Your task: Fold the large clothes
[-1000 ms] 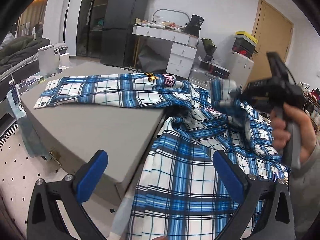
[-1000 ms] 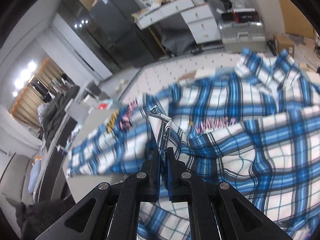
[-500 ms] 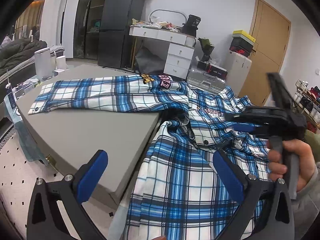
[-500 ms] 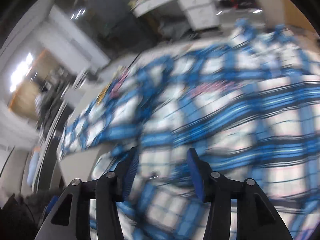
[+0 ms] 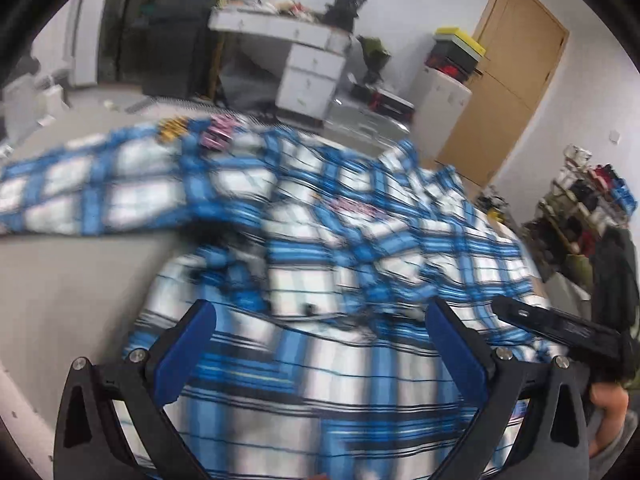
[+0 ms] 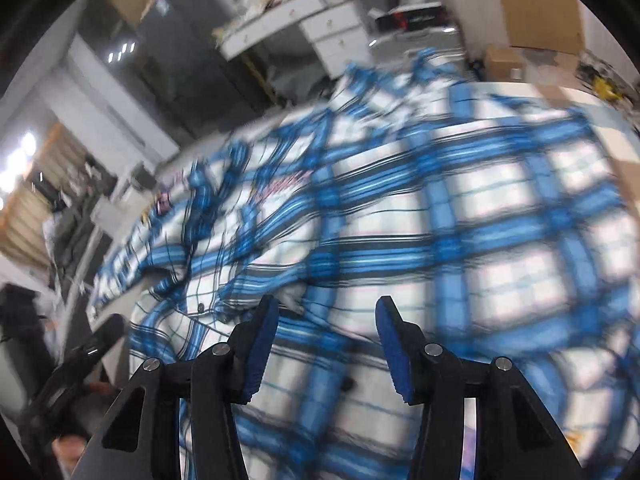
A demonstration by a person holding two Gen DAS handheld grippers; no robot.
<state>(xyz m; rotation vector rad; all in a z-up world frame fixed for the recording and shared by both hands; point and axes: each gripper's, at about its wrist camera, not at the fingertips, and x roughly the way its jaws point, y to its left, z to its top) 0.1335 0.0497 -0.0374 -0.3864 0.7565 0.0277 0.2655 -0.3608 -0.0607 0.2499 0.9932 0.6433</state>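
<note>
Released, the plaid shirt (image 6: 400,208) lies rumpled across the tabletop (image 5: 72,280); both hand-held grippers gape empty, right (image 6: 326,344) just opened, left (image 5: 320,344) too; folding barely begun.

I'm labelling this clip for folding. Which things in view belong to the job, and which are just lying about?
Belongs to the job:
plaid shirt
grey table
left tool, open
right tool, open, nothing between its pads

Just lying about:
white drawer desk
wooden door
stacked boxes
cardboard box
</note>
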